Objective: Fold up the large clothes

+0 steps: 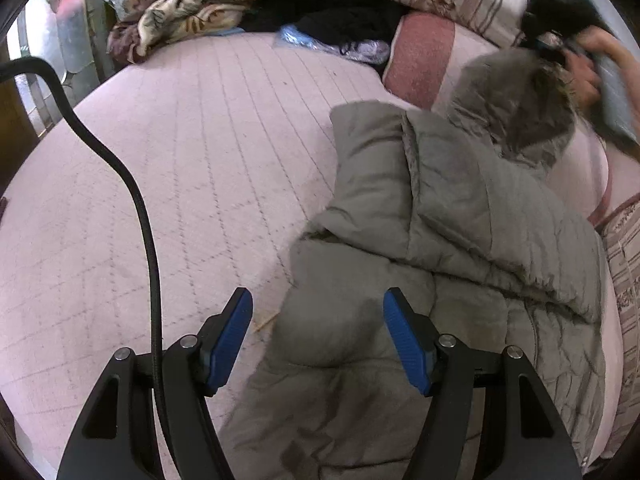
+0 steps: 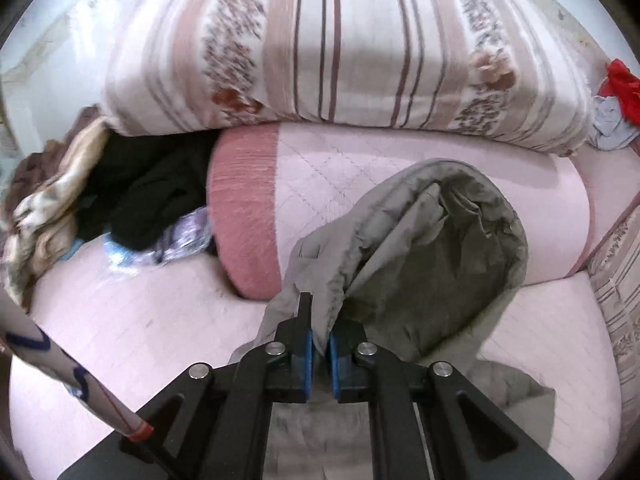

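Grey padded coat (image 1: pixel 440 240) on my pink bed (image 1: pixel 180 168), hood (image 2: pixel 432 240) pinched in my right gripper (image 2: pixel 320 344), left gripper (image 1: pixel 318 320) spread wide above its hem.

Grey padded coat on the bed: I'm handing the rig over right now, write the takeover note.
Left gripper: open, hovering over the lower part of the grey padded coat, gripping nothing.
Right gripper: shut on the coat's hood, holding it lifted off the pink quilted bed.
Done: one side panel looks turned over the body.
Left: lay the hood down onto the body, then fold the rest; the coat is still bunched and loose.
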The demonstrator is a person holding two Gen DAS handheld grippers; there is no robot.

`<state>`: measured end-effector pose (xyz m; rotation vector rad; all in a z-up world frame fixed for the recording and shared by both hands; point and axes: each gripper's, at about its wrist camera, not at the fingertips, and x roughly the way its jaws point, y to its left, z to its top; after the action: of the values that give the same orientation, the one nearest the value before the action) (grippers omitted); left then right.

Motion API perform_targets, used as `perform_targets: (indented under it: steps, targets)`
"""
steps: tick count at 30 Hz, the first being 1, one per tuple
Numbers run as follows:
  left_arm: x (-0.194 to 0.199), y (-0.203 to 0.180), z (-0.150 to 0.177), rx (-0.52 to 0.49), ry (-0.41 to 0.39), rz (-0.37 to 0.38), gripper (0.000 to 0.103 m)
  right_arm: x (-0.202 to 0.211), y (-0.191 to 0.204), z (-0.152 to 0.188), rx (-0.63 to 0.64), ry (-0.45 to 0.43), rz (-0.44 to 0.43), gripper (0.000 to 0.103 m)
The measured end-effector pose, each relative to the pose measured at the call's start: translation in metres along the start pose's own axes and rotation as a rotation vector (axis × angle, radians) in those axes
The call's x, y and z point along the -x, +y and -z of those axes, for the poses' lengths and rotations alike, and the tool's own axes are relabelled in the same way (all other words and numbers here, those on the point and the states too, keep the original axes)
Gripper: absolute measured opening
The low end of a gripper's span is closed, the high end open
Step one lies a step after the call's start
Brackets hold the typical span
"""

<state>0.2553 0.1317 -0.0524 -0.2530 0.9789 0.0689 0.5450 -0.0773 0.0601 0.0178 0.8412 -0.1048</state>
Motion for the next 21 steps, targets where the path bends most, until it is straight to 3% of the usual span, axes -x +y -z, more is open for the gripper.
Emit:
perform_targets:
  steps: [5,11,14,16,21]
  targets:
    - [0.020,0.008,0.002,0.016,-0.030,0.028,0.067,0.082,-0.016,0.053,0.022,-0.026,-0.072,0.006]
    - [0.043,0.027,0.004,0.049,-0.089,-0.004,0.067,0.156,-0.028,0.163,0.050,0.010,-0.188,0.006]
    - [0.047,0.044,0.003,0.088,-0.091,-0.011,0.067,0.155,-0.044,0.230,0.027,0.083,-0.221,0.006]
    - [0.047,0.054,0.002,0.113,-0.086,-0.009,0.067,0.133,-0.044,0.263,0.007,0.146,-0.212,0.006]
    - [0.049,0.064,0.004,0.125,-0.086,-0.032,0.067,0.070,-0.044,0.274,-0.057,0.221,-0.169,0.006]
